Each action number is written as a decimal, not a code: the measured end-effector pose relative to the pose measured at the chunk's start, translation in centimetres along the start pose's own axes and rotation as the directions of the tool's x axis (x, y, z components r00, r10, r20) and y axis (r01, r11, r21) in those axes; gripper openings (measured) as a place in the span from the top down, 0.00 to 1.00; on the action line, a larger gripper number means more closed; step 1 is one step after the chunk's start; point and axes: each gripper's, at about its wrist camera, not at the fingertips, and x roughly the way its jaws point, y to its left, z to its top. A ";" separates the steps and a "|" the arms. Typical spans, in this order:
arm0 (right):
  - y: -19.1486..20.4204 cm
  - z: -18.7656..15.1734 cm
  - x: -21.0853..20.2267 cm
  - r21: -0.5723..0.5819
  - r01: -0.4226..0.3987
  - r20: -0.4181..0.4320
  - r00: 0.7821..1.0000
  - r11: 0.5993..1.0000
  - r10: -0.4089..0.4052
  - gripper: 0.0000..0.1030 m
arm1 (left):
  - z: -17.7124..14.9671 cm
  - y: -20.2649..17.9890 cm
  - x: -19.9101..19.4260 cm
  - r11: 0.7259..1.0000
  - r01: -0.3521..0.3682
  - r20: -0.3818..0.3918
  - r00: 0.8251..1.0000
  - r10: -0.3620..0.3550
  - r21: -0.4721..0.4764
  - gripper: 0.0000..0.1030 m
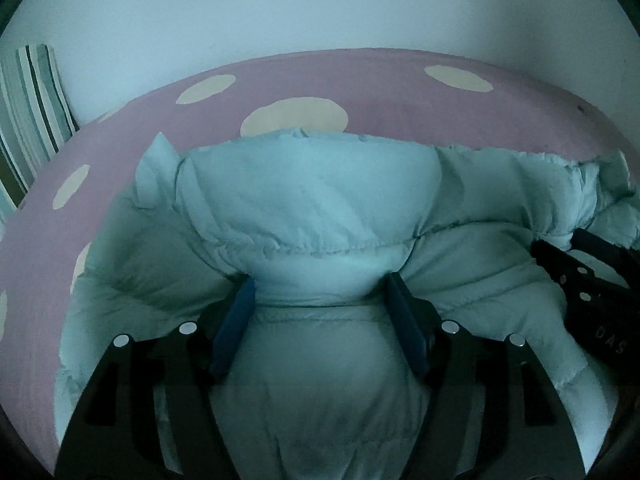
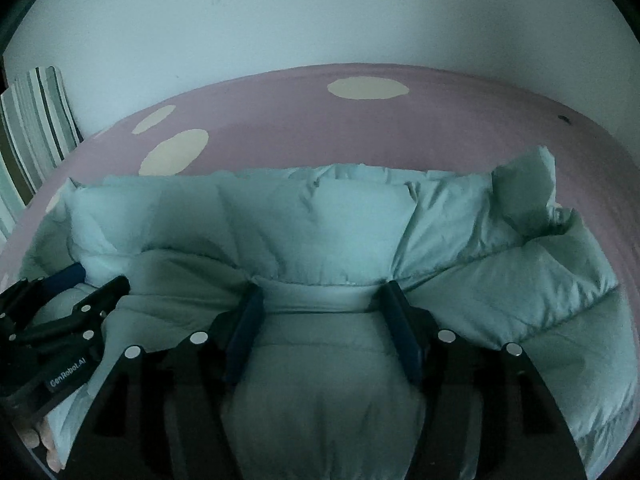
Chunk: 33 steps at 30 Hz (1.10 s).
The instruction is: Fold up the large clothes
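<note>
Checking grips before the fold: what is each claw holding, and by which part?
Both hold the light blue puffer jacket: the left claw and the right claw each pinch a bunched quilted fold at a stitched seam.

Pale blue puffy quilted jacket (image 1: 312,208) lies bunched on the bed.

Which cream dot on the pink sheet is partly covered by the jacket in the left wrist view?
The biggest dot, at the middle: the jacket overlaps its lower edge. The dots at upper left and upper right lie fully exposed on the sheet.
</note>
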 end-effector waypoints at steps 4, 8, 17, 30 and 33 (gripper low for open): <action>0.1 -0.4 0.1 -0.003 0.008 0.004 1.000 1.000 -0.008 0.39 | -0.4 0.2 0.3 1.000 0.008 0.015 1.000 -0.008 -0.002 0.34; 0.2 -0.6 0.2 -0.009 0.022 0.011 1.000 1.000 -0.021 0.39 | -0.6 0.4 0.7 1.000 0.022 0.016 1.000 -0.022 -0.009 0.34; 0.4 -0.2 0.0 -0.014 0.031 0.008 0.999 0.999 -0.031 0.39 | -0.2 0.4 0.5 1.000 0.020 0.010 1.000 -0.020 -0.004 0.34; -4.1 -2.0 -11.0 0.076 0.039 0.091 0.995 0.996 -0.045 0.23 | -3.8 8.8 -9.2 0.982 0.060 0.039 0.998 -0.054 -0.178 0.13; -7.1 -4.2 -12.9 0.141 0.064 0.072 0.995 0.988 -0.075 0.23 | -6.8 11.7 -10.9 0.971 -0.003 0.038 0.999 0.012 -0.239 0.10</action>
